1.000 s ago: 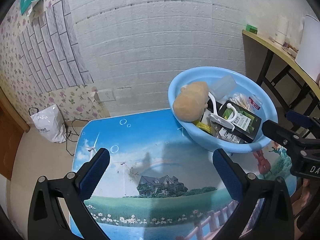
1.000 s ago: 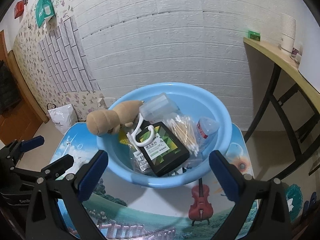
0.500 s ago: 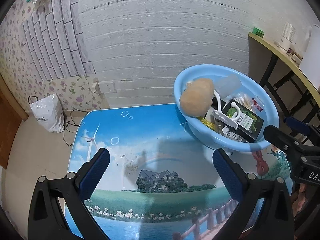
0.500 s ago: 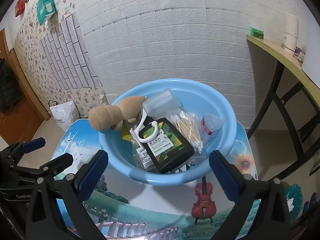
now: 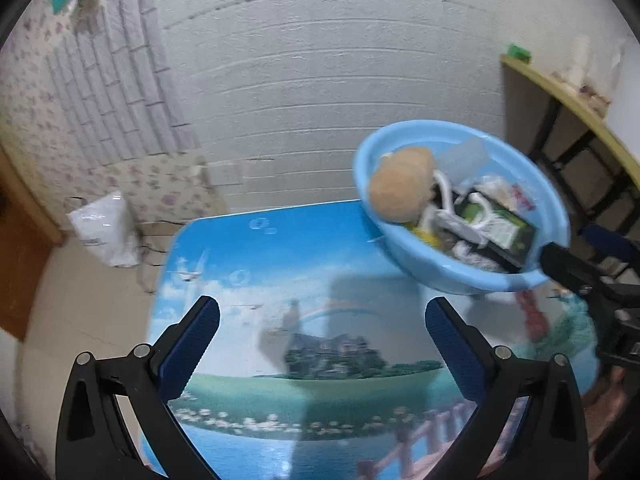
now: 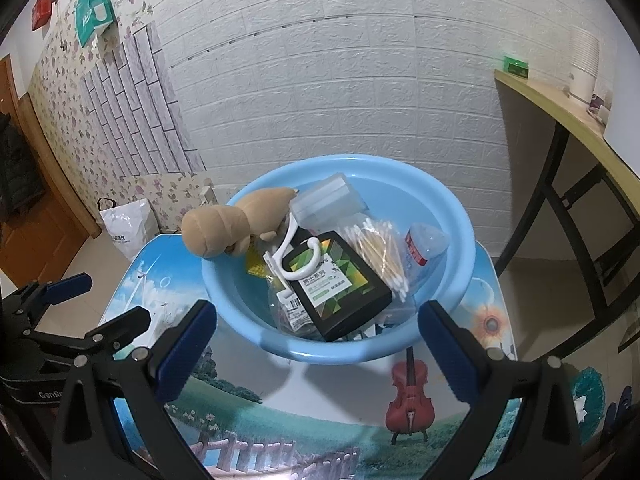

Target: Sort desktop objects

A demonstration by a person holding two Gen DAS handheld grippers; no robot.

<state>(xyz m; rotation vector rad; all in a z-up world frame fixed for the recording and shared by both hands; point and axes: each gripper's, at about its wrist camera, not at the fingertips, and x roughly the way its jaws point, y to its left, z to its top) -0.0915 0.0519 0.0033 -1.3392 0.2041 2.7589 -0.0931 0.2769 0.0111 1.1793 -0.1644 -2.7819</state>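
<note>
Nearest the lens in the right wrist view, the right gripper (image 6: 316, 340) hangs with its blue-padded fingers (image 6: 182, 350) spread wide and nothing between them, poised over the picture-printed table (image 6: 320, 420) just in front of the blue basin (image 6: 460, 240). The left gripper (image 5: 322, 338) is likewise spread wide and empty, over the bare landscape print of the table well to the left of the basin; it also shows at the left edge of the right wrist view, beside the table's left side.

The basin sits on the far right part of the table, close to the white brick-pattern wall (image 6: 340, 80). Everything to be sorted lies inside it. A black and green box (image 6: 340, 284) lies tilted at the front, with a white plastic hook (image 6: 298, 260) resting across its top. A small clear packet (image 6: 294, 312) sits against the box's left edge. A bag of cotton swabs (image 6: 380, 248) lies just right of the box, and a clear bottle with a red label (image 6: 422, 246) lies on its side beyond that. A tan plush toy (image 6: 236, 226) leans over the basin's left rim. Behind the hook stands a translucent plastic container (image 6: 326, 200).

Farther off, a white plastic bag (image 6: 128, 224) sits on the floor by the floral wall, and a wooden side table (image 6: 568, 112) stands at the right
</note>
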